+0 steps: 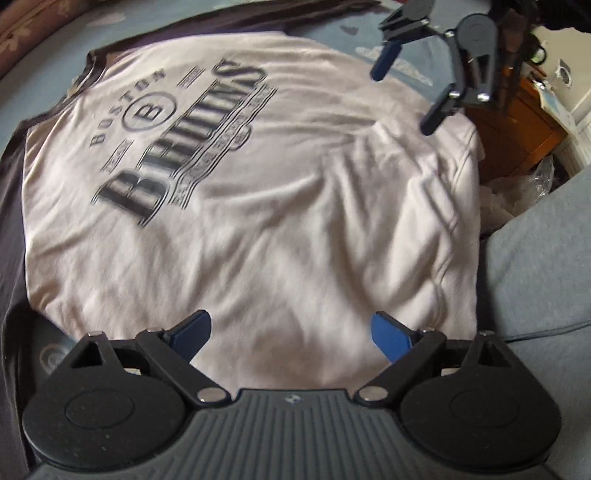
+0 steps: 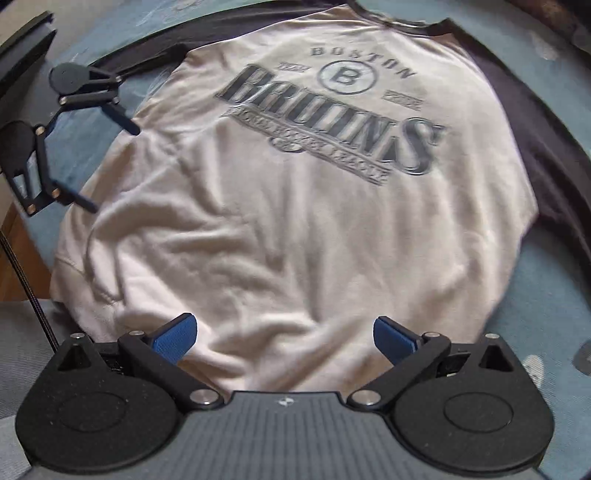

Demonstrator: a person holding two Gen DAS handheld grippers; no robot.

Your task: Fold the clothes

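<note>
A white long-sleeved shirt (image 1: pixel 277 221) with dark sleeves (image 1: pixel 11 221) and a "Boston Bruins" print lies face up and wrinkled on a blue bed cover (image 1: pixel 332 33). In the left wrist view my left gripper (image 1: pixel 293 332) stands open over the shirt's lower part, nothing between its fingers. My right gripper (image 1: pixel 404 99) hovers open near the shirt's far corner. The right wrist view shows the same shirt (image 2: pixel 295 240) from the other side. There my right gripper (image 2: pixel 284 332) is open above the cloth, and the left gripper (image 2: pixel 115 169) is open at the shirt's left edge.
Beyond the bed edge stand wooden furniture (image 1: pixel 517 122) and a crumpled clear plastic bag (image 1: pixel 528 184). A grey-blue cushion (image 1: pixel 535 266) lies beside the shirt. One dark sleeve (image 2: pixel 554 147) runs along the right side. A black cable (image 2: pixel 29 288) hangs at the left.
</note>
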